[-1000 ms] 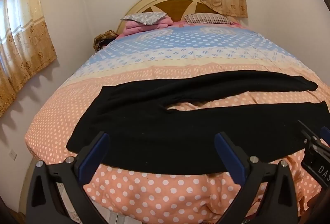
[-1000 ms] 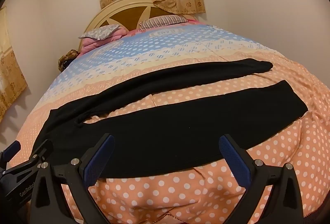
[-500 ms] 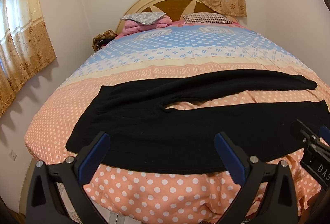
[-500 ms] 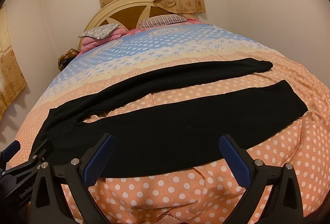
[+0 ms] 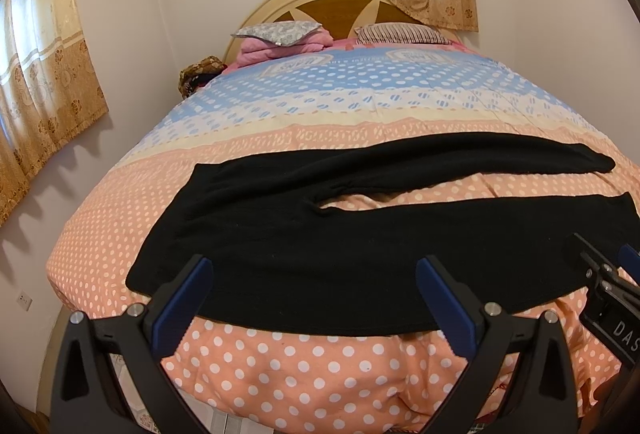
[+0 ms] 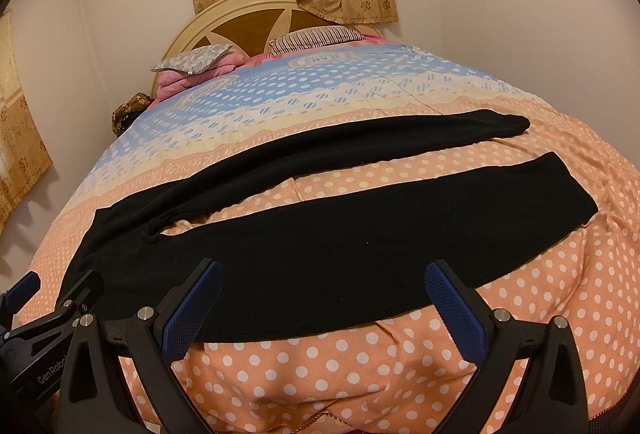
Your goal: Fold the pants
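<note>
Blue-padded left gripper (image 5: 312, 292) and right gripper (image 6: 326, 296): both spread wide, holding nothing, side by side just off the near bed edge, fingers framing the near hem. Black pants (image 5: 320, 242) laid flat crosswise on dotted peach/blue quilt (image 5: 320, 366), waist to left, legs splayed to right w/ a strip of quilt between, prob. spread for a leg-over-leg fold. Near leg runs right along the quilt edge: easy pinch, little overhang. Open quilt beyond far leg up to pillows (image 5: 280, 34); walls well apart on both sides.
</note>
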